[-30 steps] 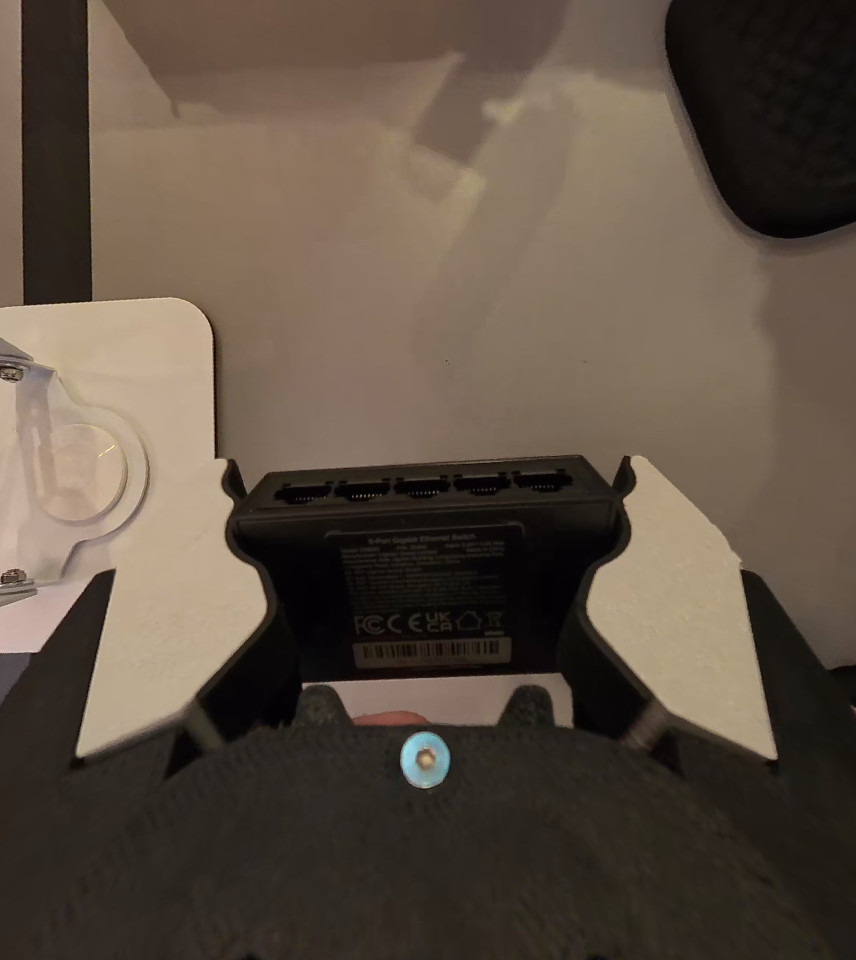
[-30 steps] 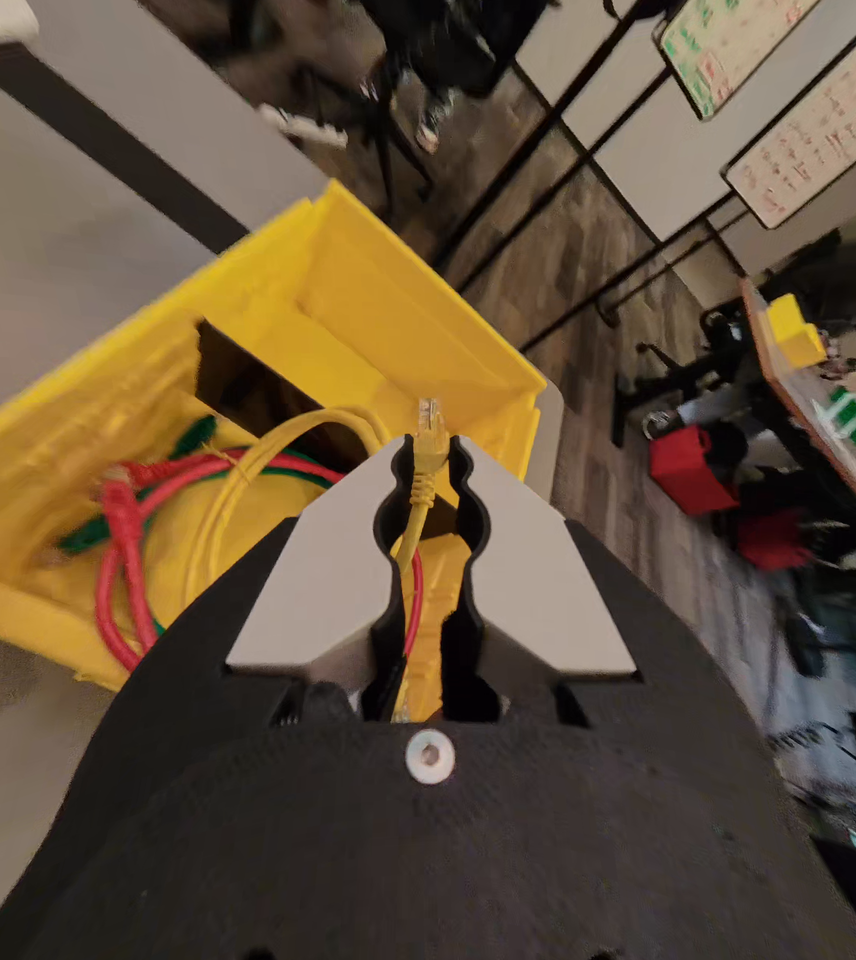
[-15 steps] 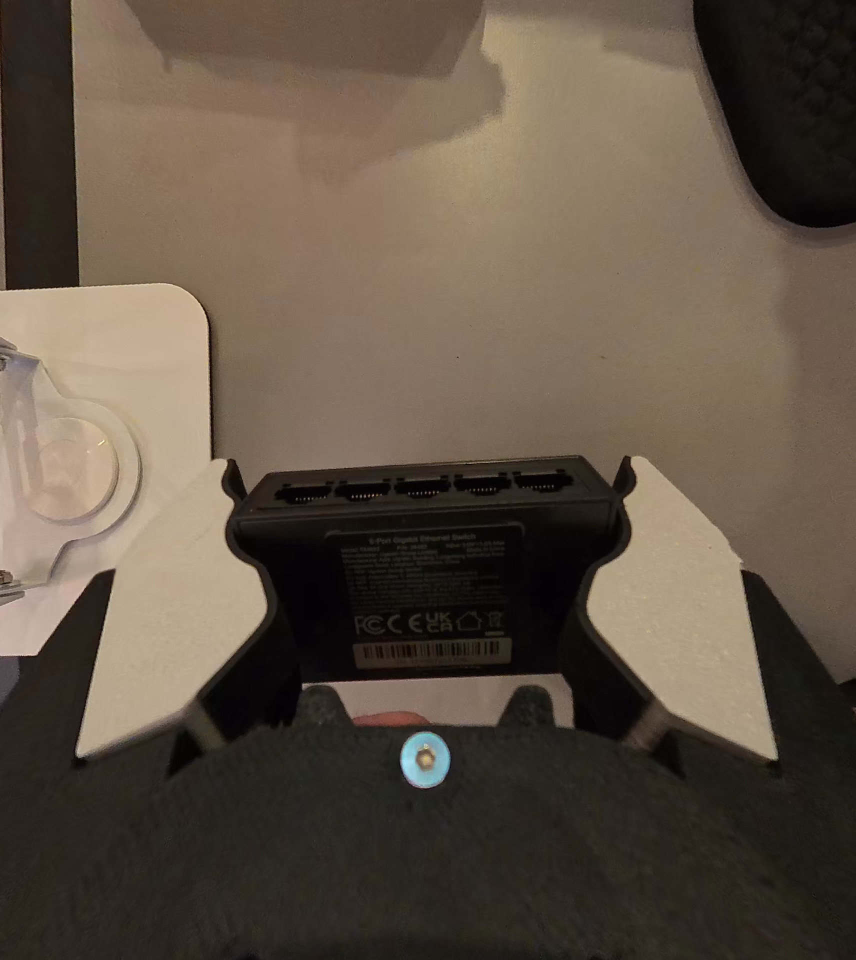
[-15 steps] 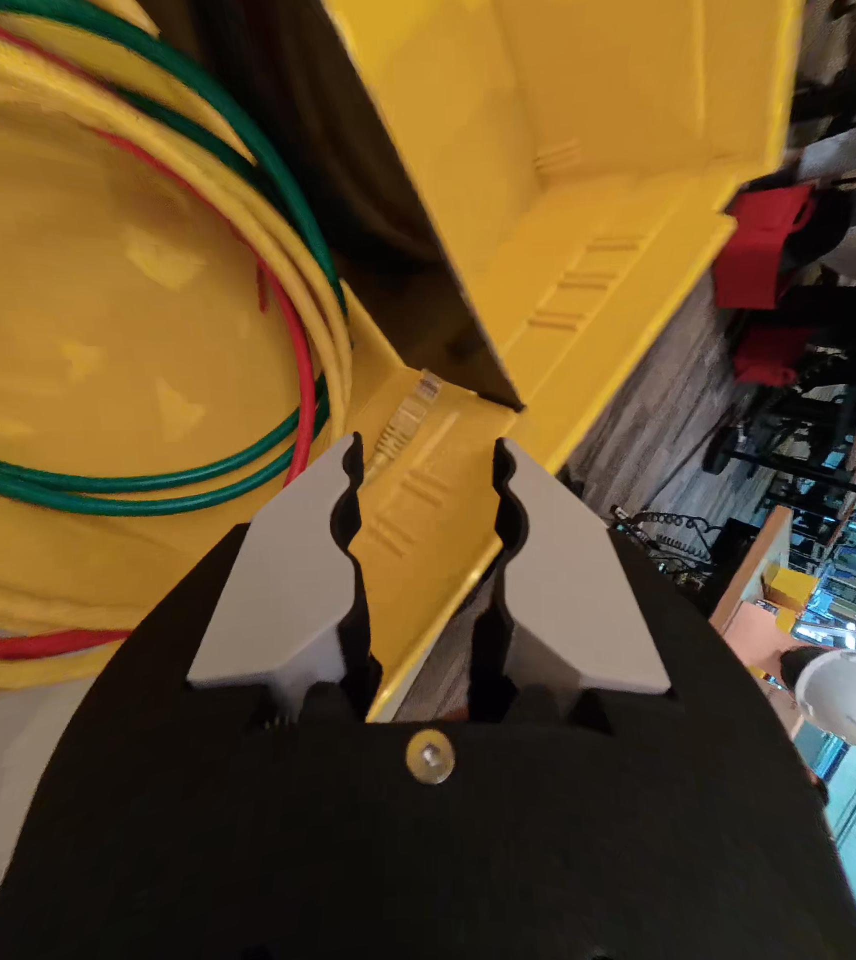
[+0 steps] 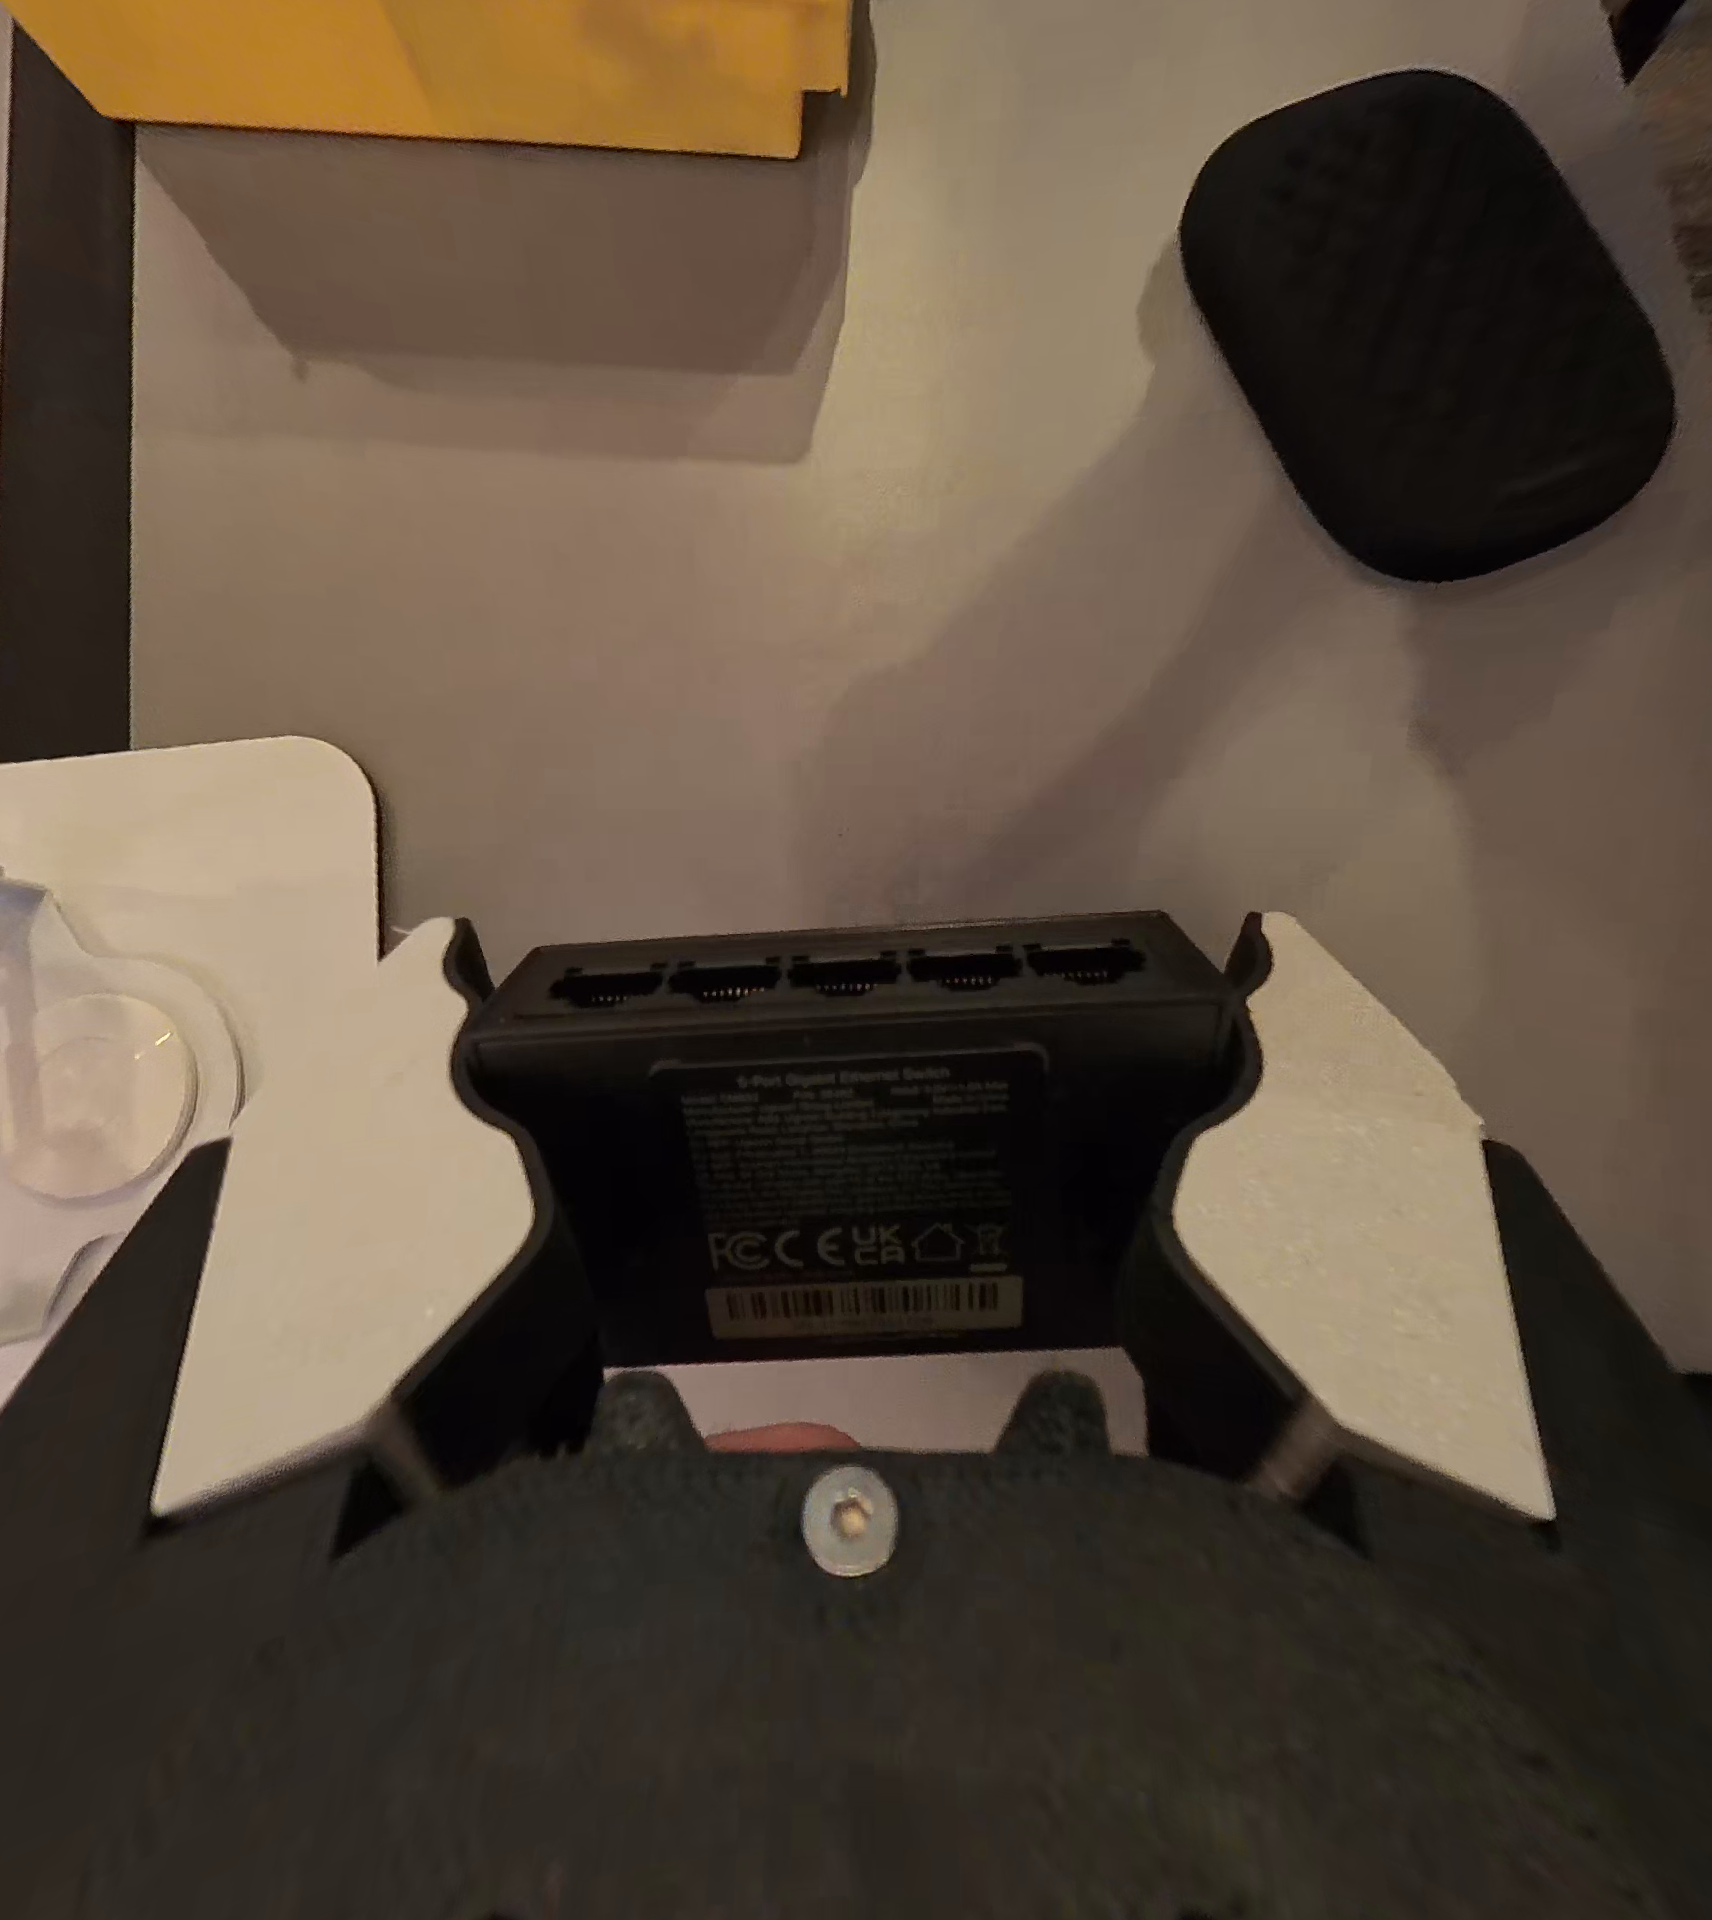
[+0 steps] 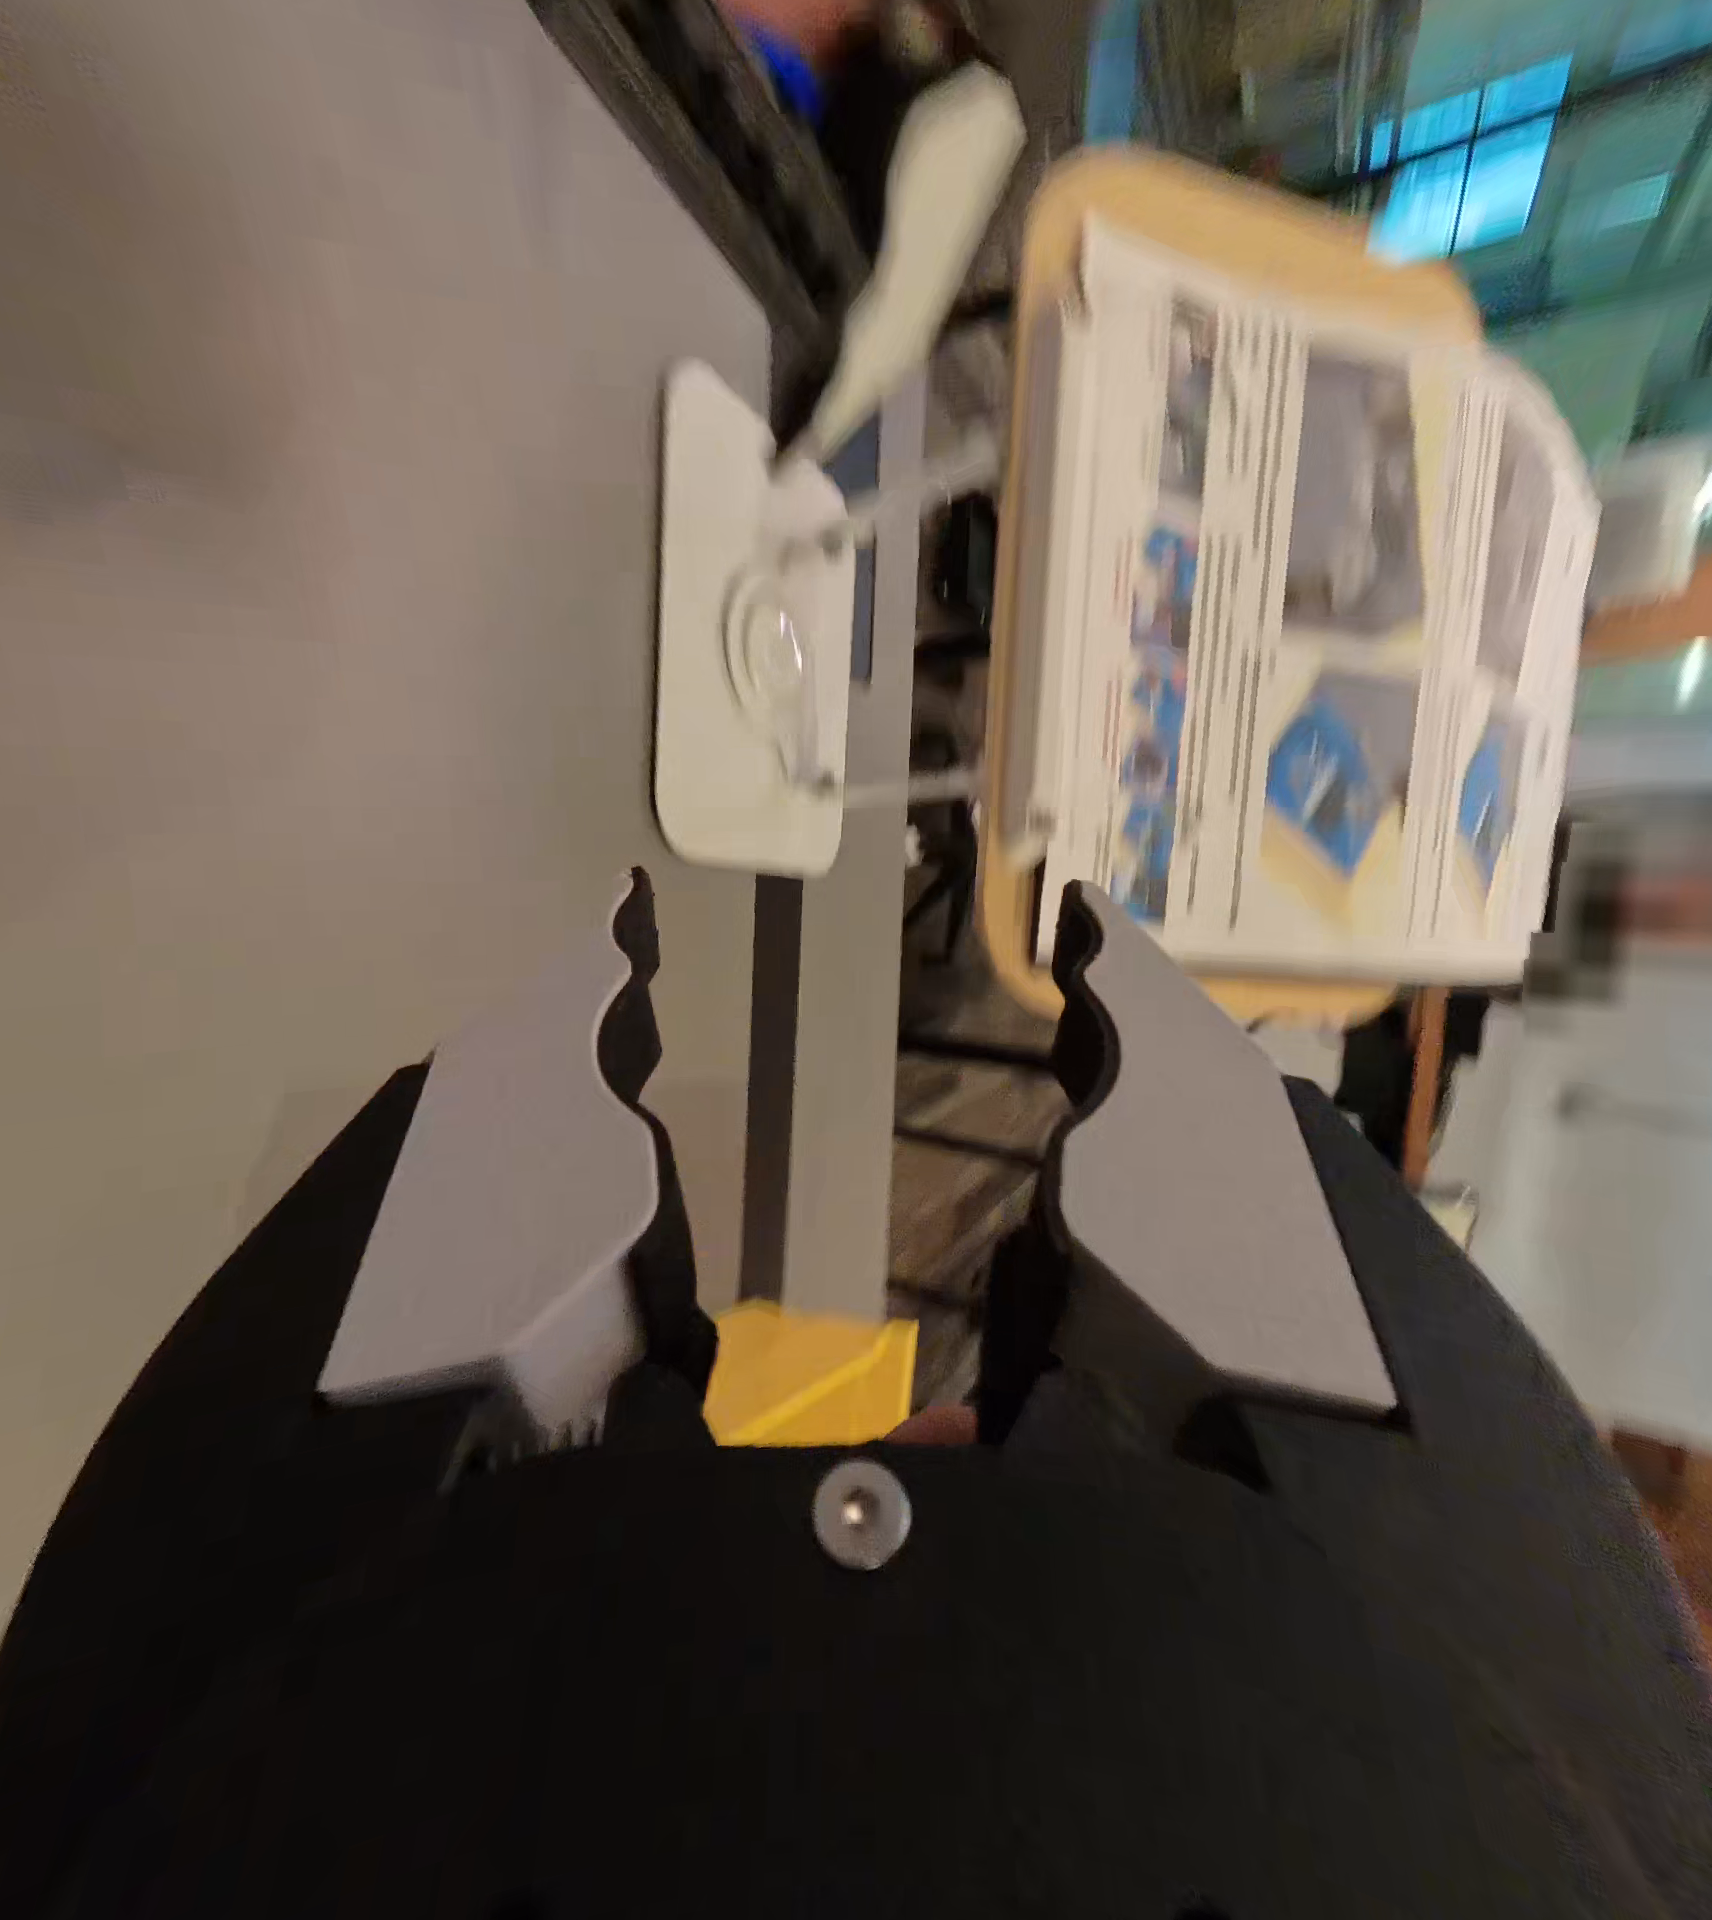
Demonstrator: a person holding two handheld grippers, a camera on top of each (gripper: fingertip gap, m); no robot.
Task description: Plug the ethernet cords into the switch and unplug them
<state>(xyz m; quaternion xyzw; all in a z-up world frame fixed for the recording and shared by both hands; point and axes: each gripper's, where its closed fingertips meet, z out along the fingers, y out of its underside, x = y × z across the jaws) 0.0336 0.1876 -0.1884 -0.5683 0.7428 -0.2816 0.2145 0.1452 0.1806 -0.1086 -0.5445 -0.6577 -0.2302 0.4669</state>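
Observation:
My left gripper [image 5: 850, 940] is shut on the black ethernet switch [image 5: 847, 1143], one finger on each short side. The switch lies label side up above the grey table [image 5: 623, 675], and its row of empty ports [image 5: 847, 977] faces away from me. My right gripper [image 6: 852, 909] is open and empty, held over the table edge; its view is blurred by motion. No ethernet cord shows in either view. A corner of the yellow bin [image 6: 805, 1377] shows between the right fingers near their base, and its underside shows in the left wrist view [image 5: 436, 73] at the top.
A white plate with a clear stand foot [image 5: 104, 1039] sits left of the switch and also shows in the right wrist view [image 6: 748, 644]. A black rounded pad [image 5: 1423, 322] lies at the far right of the table. A wood-framed printed sheet [image 6: 1278, 582] stands beyond the table edge. Tip to tip, the grippers are about 15 centimeters apart.
My right gripper let go of the yellow cord over the bin, opened wider and swung away from the bin toward the table edge. The left gripper kept hold of the switch and drew back a little.

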